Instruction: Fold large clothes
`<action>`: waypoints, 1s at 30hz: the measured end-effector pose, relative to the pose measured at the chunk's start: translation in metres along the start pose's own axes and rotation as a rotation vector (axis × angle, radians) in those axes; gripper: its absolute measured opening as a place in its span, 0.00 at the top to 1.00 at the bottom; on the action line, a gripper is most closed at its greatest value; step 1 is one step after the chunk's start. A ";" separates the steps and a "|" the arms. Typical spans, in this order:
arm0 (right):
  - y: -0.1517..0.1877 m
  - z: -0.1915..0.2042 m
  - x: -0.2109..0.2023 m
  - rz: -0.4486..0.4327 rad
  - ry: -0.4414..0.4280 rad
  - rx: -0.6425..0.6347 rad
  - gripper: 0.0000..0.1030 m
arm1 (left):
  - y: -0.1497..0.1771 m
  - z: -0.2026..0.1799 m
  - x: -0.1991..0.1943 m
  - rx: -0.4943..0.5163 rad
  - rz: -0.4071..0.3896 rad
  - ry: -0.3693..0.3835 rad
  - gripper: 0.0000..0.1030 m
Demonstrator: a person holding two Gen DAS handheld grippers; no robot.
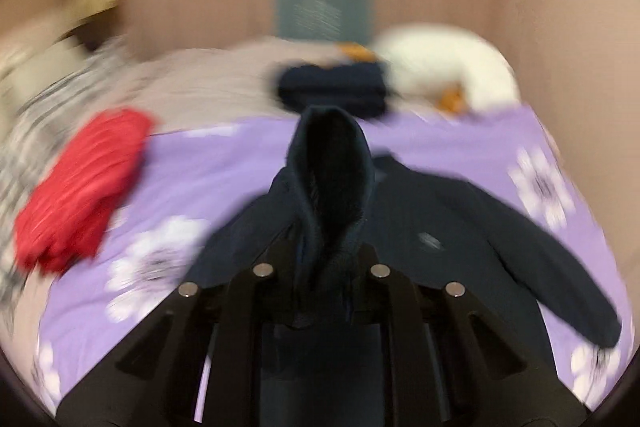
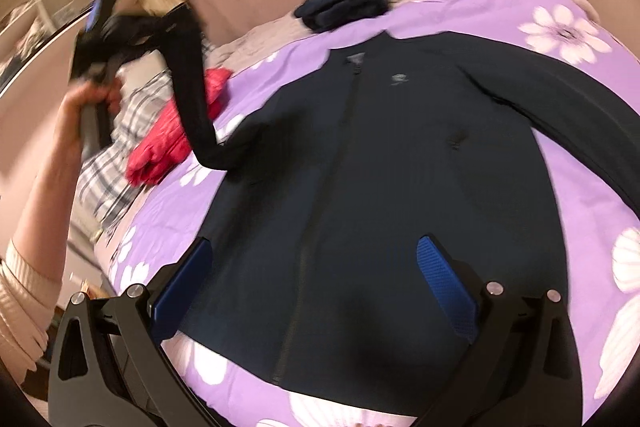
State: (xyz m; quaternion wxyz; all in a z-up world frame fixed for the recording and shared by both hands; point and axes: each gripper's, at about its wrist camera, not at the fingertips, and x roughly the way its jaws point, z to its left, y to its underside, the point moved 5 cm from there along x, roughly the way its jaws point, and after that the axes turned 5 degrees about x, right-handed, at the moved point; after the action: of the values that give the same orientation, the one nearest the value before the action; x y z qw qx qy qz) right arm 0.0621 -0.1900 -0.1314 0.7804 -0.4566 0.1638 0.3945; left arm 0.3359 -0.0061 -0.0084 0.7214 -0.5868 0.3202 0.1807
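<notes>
Jaws of the left gripper (image 2: 100,27) pinch the cuff of the dark navy zip jacket (image 2: 380,155), lifting that sleeve off the purple flowered bedsheet (image 2: 500,15). Right gripper (image 2: 316,279) hangs open above the hem; the jacket runs away lengthwise.

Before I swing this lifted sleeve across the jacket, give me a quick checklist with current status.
1. Left tongs shut on the sleeve: ok, cloth hangs from them, lifted off the bed.
2. Right tongs free: ok, open, nothing between the pads, low over the hem.
3. Jacket body flat, zip side up: ok.
4. Other sleeve spread out on the purple bedcover: ok.
5. Red garment apart from the lifted sleeve: cannot tell, they overlap in view.
6. Hem edge pinned: not ok, nothing holds it.
</notes>
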 end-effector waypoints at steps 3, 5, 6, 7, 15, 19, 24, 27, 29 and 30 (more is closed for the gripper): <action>0.001 -0.018 -0.005 -0.007 0.045 0.028 0.01 | 0.001 -0.080 0.054 0.108 0.104 0.099 0.71; 0.003 -0.029 -0.007 -0.008 0.079 0.042 0.01 | 0.016 -0.123 0.085 0.156 0.155 0.157 0.33; 0.004 -0.033 -0.007 -0.007 0.092 0.048 0.01 | 0.026 -0.138 0.094 0.169 0.158 0.179 0.25; 0.004 -0.040 -0.008 -0.004 0.110 0.059 0.01 | 0.031 -0.146 0.098 0.171 0.162 0.193 0.25; -0.020 -0.069 0.018 0.020 0.121 0.102 0.01 | 0.086 -0.016 0.089 -0.201 0.141 0.333 0.19; -0.055 -0.076 0.050 0.026 0.044 0.139 0.01 | 0.134 0.099 0.097 -0.433 0.161 0.246 0.19; -0.114 -0.091 0.110 0.018 0.063 0.168 0.01 | 0.190 0.161 0.113 -0.713 0.170 0.361 0.19; -0.144 -0.106 0.157 0.031 0.160 0.156 0.02 | 0.202 0.173 0.135 -0.873 0.147 0.454 0.19; -0.151 -0.114 0.175 0.052 0.193 0.153 0.10 | 0.208 0.177 0.148 -0.958 0.134 0.479 0.20; -0.156 -0.118 0.188 0.076 0.203 0.165 0.13 | 0.212 0.181 0.154 -1.000 0.127 0.475 0.20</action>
State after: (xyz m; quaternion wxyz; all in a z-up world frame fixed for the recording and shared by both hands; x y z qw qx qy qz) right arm 0.3129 -0.2440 -0.2185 0.7791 -0.4221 0.2912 0.3607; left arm 0.3585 0.2027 -0.2483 0.2508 -0.8619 0.3837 0.2166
